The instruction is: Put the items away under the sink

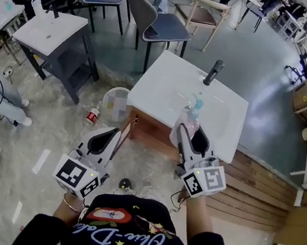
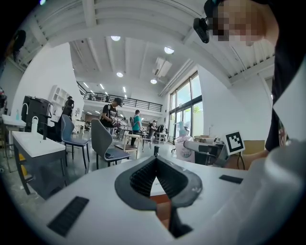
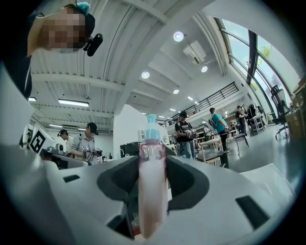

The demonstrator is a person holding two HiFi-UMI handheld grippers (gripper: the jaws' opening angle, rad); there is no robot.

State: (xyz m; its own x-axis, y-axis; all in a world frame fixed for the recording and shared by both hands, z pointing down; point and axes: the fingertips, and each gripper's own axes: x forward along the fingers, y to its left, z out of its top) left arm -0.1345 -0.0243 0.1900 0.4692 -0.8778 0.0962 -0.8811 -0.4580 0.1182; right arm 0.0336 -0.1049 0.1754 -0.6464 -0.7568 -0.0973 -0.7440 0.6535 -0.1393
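The floor [image 1: 55,133] left of the sink cabinet [image 1: 149,133] lies open, with only a small red-capped container [image 1: 92,115] near the cabinet's corner. A second stand [image 1: 57,42] closes that gap further left, well apart. On the counter [image 1: 159,85] the faucet [image 1: 214,72] rises at the far edge, and the top in front of it is free. A chair [image 1: 156,25] stands close behind the counter. Wooden boards [image 1: 259,180] run along the cabinet's right side.
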